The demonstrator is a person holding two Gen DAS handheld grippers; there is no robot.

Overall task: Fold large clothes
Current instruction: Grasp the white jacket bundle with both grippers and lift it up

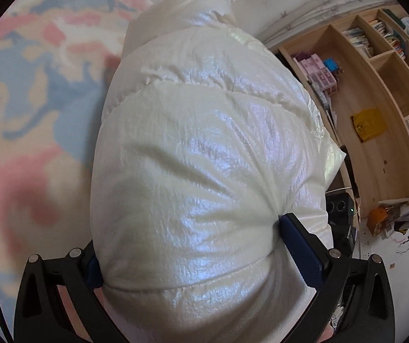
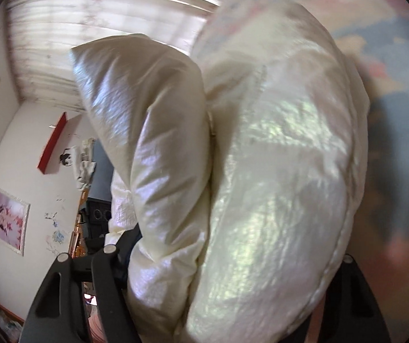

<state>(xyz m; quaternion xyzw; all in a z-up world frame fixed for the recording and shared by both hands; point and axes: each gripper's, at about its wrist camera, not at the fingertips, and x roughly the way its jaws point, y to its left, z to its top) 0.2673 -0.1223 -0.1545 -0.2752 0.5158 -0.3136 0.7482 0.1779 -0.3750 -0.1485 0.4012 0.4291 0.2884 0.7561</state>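
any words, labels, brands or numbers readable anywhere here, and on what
None can be read.
Puffer jacket: no label or logo shows in either view.
Books on the wooden shelf: spines too small and blurred.
Yellow item in the shelf: dark print, unreadable.
Pink poster on the wall: red marks at its left edge, too blurred.

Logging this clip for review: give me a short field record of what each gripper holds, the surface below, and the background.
garment: white puffer jacket, shiny and quilted
left gripper: shut on the jacket, fabric bulging between its fingers
right gripper: jacket fills the gap between its fingers; grip itself hidden
surface below: pink and blue patterned bedding
background: wooden bookshelf, curtains, framed picture
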